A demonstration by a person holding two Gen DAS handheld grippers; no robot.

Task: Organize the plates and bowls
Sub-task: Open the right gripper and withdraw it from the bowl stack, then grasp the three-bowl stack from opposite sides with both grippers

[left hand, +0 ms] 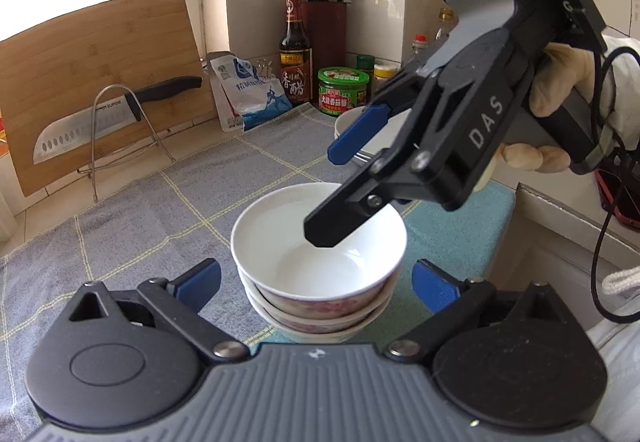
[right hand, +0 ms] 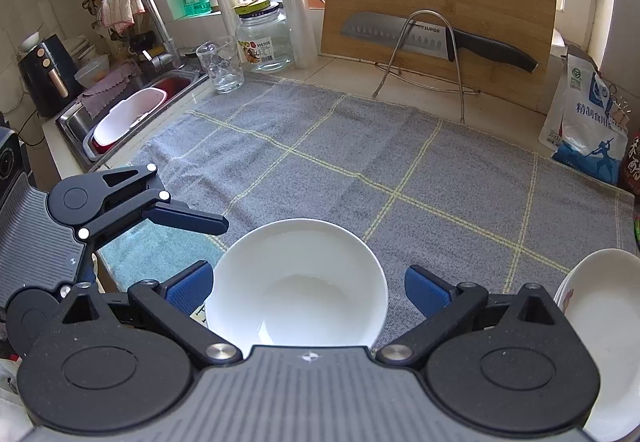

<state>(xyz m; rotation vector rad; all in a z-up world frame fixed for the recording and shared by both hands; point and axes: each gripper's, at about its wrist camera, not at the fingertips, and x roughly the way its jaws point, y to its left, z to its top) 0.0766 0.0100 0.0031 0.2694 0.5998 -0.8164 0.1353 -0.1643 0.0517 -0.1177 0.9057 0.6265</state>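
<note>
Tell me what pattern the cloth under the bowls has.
Grey cloth with thin yellow grid lines, clearest in the right wrist view.

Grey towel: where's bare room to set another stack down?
Open: the grey towel between the bowl stack and the cutting board, and left toward the glass. Crowded: right edge by the plates, salt bag, and around both open grippers.
</note>
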